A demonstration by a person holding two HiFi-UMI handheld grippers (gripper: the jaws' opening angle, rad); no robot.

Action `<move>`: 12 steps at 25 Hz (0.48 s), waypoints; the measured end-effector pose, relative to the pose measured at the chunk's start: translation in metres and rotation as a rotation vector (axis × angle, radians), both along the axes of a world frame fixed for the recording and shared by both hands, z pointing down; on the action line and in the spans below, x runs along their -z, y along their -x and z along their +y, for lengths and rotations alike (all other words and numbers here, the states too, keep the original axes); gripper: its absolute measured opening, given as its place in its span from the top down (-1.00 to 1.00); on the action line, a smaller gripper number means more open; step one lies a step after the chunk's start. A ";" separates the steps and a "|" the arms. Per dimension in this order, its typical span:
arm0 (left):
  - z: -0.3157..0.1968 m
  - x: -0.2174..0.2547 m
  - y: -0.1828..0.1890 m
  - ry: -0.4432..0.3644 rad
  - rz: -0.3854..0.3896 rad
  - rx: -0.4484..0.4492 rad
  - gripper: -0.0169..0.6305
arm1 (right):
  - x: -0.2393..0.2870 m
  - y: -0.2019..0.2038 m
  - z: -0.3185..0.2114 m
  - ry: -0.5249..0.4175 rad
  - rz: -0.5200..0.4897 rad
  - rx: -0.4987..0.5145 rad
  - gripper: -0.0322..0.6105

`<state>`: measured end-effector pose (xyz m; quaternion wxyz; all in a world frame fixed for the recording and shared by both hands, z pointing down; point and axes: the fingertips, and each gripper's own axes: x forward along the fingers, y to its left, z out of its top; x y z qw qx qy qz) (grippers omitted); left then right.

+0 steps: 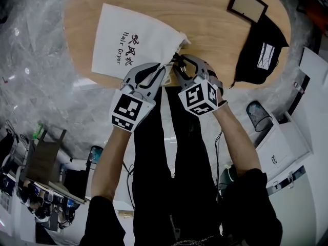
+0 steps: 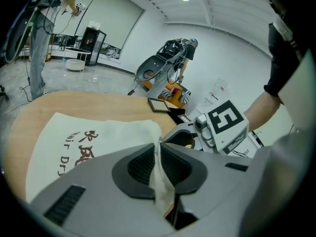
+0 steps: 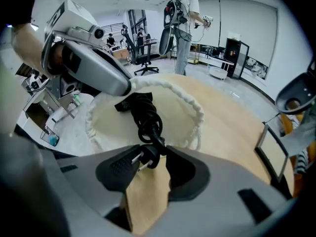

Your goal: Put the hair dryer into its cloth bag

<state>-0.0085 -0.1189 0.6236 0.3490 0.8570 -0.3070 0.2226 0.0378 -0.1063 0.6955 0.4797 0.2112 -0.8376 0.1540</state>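
Head view: the cloth bag (image 1: 128,40) lies flat on the worktop (image 1: 215,14), its mouth at both tools' tips

Left gripper view: the left tool (image 2: 159,149) is clenched on the soft, limp bag rim

Right gripper view: the right tool (image 3: 157,154) pinches the plug (image 3: 147,158). Its springy cord (image 3: 146,115) coils just ahead inside the mouth, and the plug looks the firmest hold. The hair dryer body is hidden

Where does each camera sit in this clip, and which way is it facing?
Head view: on the person's head, facing steeply down at table and cloth bag; forearms, legs, left gripper and right gripper show.
Left gripper view: on the left gripper, along its fingers pinching the bag's rim; right gripper shows.
Right gripper view: on the right gripper, toward bag mouth, cord and gripped plug; left gripper shows.
Shared: all show the bag.
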 end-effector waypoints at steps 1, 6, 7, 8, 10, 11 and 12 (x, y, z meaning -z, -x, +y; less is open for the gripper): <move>0.000 0.001 0.000 -0.002 0.003 0.000 0.82 | 0.001 0.005 -0.002 -0.005 -0.010 0.005 0.37; -0.001 0.002 -0.002 -0.006 0.024 -0.007 0.82 | 0.005 0.029 -0.008 0.018 -0.111 0.030 0.37; 0.000 0.002 -0.003 -0.006 0.032 -0.009 0.82 | 0.007 0.033 -0.009 0.028 -0.137 0.030 0.37; 0.000 0.002 -0.004 -0.006 0.039 -0.010 0.82 | 0.008 0.036 -0.010 0.033 -0.152 0.033 0.37; 0.000 0.002 -0.005 -0.005 0.050 -0.012 0.82 | 0.007 0.041 -0.013 0.036 -0.163 0.047 0.37; 0.000 0.002 -0.005 -0.005 0.055 -0.012 0.82 | 0.006 0.044 -0.014 0.039 -0.166 0.053 0.37; 0.000 0.002 -0.005 -0.005 0.060 -0.014 0.82 | 0.005 0.047 -0.015 0.043 -0.171 0.059 0.37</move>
